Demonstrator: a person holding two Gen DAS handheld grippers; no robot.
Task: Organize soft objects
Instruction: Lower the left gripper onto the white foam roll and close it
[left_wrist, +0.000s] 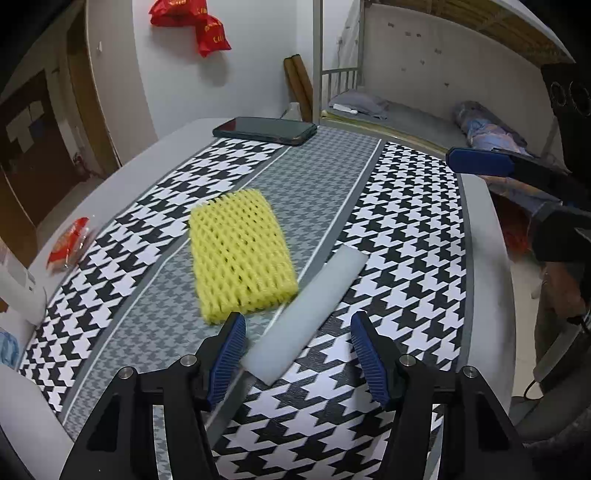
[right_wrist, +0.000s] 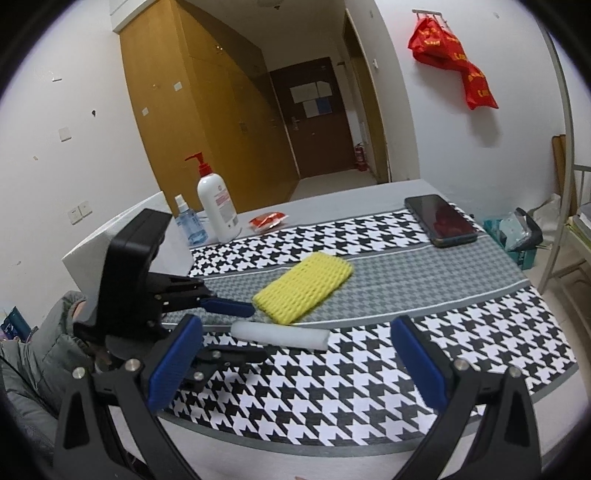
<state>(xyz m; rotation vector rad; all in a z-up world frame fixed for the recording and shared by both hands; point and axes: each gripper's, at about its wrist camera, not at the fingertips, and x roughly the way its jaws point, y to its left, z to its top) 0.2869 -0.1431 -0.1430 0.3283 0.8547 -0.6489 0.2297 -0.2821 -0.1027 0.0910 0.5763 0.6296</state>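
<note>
A yellow foam net sleeve (left_wrist: 242, 254) lies flat in the middle of the houndstooth table mat (left_wrist: 406, 206). A white foam strip (left_wrist: 306, 321) lies beside it, touching its near right corner. My left gripper (left_wrist: 297, 354) is open just above the near end of the white strip, with the strip between its fingers and not gripped. In the right wrist view the sleeve (right_wrist: 303, 288) and the strip (right_wrist: 280, 334) lie ahead, with the left gripper (right_wrist: 240, 328) at their left end. My right gripper (right_wrist: 295, 369) is open and empty over the mat's near edge.
A black phone (left_wrist: 264, 130) lies at the far edge of the mat. A red snack packet (left_wrist: 68, 243) lies on the table at the left. A white pump bottle (right_wrist: 218, 206) and a small blue spray bottle (right_wrist: 188, 225) stand at the table's far left corner.
</note>
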